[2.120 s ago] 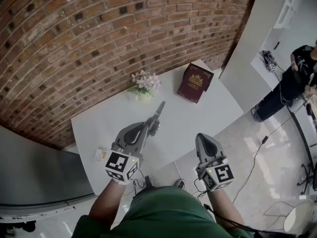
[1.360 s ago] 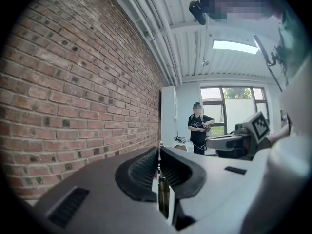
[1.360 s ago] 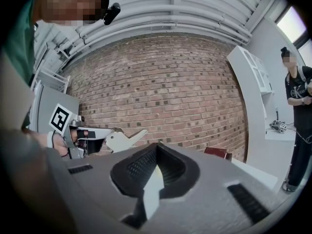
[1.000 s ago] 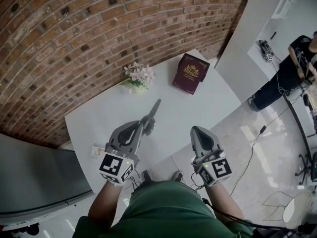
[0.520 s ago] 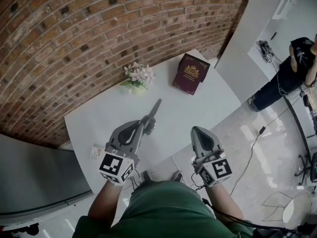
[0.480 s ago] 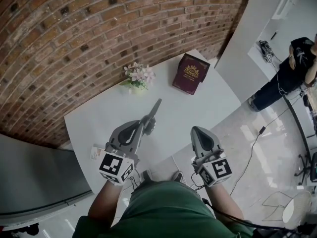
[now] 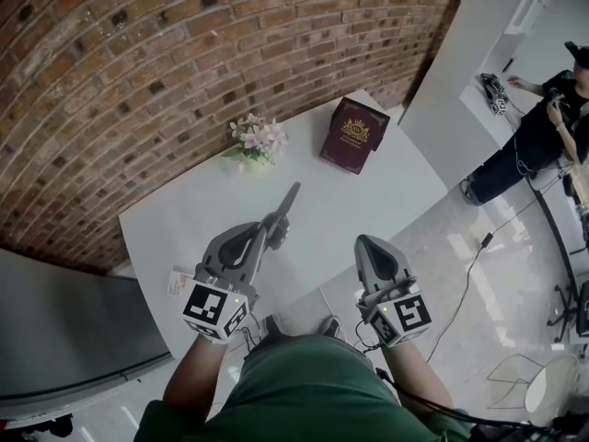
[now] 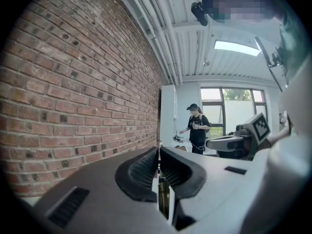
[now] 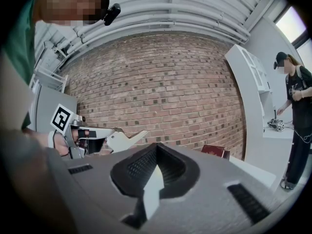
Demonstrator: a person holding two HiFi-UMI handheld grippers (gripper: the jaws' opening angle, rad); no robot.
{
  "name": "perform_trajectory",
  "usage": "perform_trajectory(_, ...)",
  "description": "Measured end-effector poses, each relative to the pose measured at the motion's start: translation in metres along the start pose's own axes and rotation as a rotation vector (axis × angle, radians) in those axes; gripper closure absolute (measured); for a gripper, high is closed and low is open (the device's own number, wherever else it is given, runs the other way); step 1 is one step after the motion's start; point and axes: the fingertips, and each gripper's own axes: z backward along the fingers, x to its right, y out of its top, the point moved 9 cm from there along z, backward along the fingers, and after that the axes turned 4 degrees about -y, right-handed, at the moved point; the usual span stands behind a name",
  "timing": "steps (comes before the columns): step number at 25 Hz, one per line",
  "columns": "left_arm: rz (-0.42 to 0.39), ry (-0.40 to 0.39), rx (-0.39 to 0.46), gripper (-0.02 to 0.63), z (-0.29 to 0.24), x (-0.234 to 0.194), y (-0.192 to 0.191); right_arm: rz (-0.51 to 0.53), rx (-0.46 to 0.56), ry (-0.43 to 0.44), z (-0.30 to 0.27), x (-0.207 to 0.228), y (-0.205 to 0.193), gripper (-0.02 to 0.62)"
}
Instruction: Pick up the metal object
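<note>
The metal object (image 7: 286,203), a long grey tool with a pointed end, sticks out forward from my left gripper (image 7: 271,231), which is shut on its near end and holds it over the white table (image 7: 368,201). In the left gripper view the jaws (image 8: 158,152) meet, and only a thin dark strip of the object shows between them. The right gripper view shows the metal object (image 9: 124,139) as a pale pointed shape held in the air at the left. My right gripper (image 7: 366,245) hangs at the table's near edge, shut (image 9: 156,147) with nothing in it.
A small bunch of pale flowers (image 7: 257,140) and a dark red box (image 7: 353,134) lie at the table's far side by the brick wall (image 7: 184,44). A small card (image 7: 180,284) sits at the near left corner. A person (image 7: 543,127) stands at the right, and cables cross the floor.
Compared with two seconds ago, both grippers sit slightly lower and further left in the head view. Over the last second they hold still, and the left grip on the metal object is unchanged.
</note>
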Motion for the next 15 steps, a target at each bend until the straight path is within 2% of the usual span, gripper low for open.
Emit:
perform_trajectory(4,0.002,0.000,-0.006,0.589,0.0014,0.0010,0.0048,0.019,0.006,-0.003,0.0010,0.0008,-0.0020,0.594)
perform_trajectory(15,0.005,-0.005,-0.012,0.590,0.0052,0.0026,0.0067,-0.016,-0.010,-0.008,0.0045,-0.0033,-0.0019,0.594)
